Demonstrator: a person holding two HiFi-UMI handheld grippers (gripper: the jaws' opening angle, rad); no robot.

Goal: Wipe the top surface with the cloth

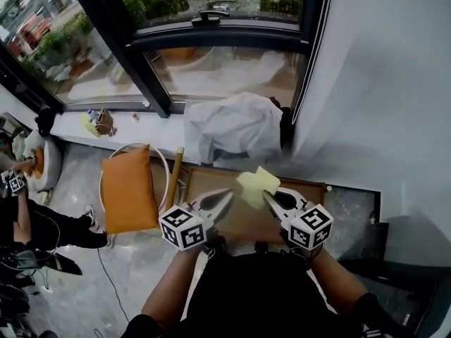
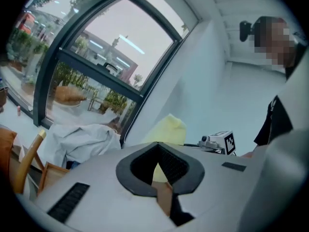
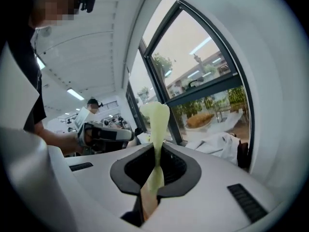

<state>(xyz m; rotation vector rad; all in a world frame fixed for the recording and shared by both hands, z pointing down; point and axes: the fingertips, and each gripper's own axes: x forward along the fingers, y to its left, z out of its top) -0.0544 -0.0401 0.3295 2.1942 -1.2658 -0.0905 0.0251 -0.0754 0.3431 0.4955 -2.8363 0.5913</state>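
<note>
Bright daylight through the window [image 1: 225, 76], white glare on its panes, dim shade low down, all a bit blurry, gripper views curved with black corners.

Orange cushion [image 1: 128, 187] lying on a round white-rimmed seat [image 1: 161, 157], left. White fabric [image 1: 232, 125] draped in a heap by the far window. The window's black frame [image 1: 121, 34] rises above a pale sill [image 1: 67, 129] bearing small items. Dark-clad seated person [image 1: 49, 227], far left. White wall [image 1: 380, 83], right.
</note>
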